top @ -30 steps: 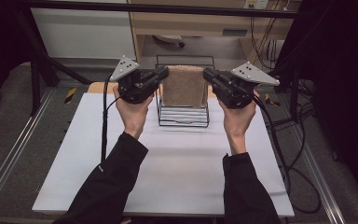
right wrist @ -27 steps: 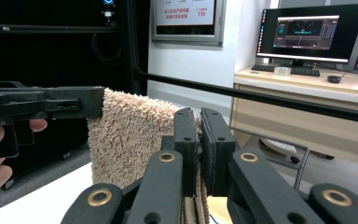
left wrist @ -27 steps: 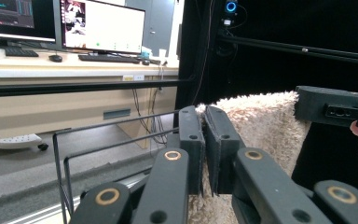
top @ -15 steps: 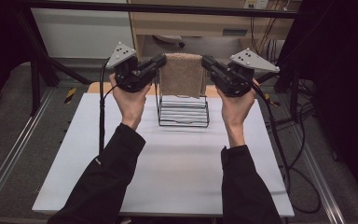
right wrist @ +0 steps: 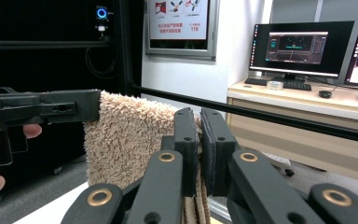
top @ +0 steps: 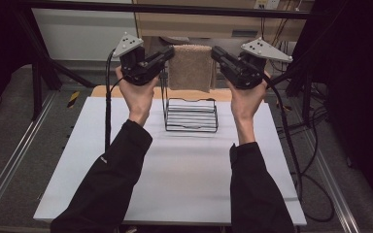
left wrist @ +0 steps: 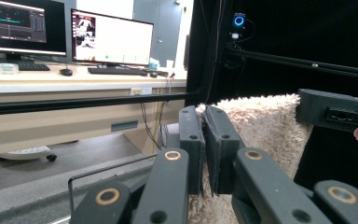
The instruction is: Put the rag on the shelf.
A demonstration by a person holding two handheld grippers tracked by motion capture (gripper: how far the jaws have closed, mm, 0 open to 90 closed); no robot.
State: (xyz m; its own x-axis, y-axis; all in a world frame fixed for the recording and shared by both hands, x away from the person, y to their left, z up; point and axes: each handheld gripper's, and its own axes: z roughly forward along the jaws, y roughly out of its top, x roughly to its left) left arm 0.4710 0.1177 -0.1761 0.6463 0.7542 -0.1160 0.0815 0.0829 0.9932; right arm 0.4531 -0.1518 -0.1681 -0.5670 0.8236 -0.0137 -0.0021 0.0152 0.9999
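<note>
Beige, one fluffy towel (top: 190,68) hangs clamped between two tools, left tool (top: 167,52) and right tool (top: 217,52), above one wire rack (top: 191,115).

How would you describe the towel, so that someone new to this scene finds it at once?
Look at the white table, then at the black wire rack near its far edge. Above the rack hangs the towel, stretched between two black tools; it is beige, shaggy and the only soft thing there.

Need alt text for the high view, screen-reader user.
Two hand-held grippers, the left gripper and the right gripper, each pinch a top corner of a tan fluffy towel, holding it up so it hangs above a black wire rack on a white table. The person's dark-sleeved forearms reach in from the bottom edge.
</note>
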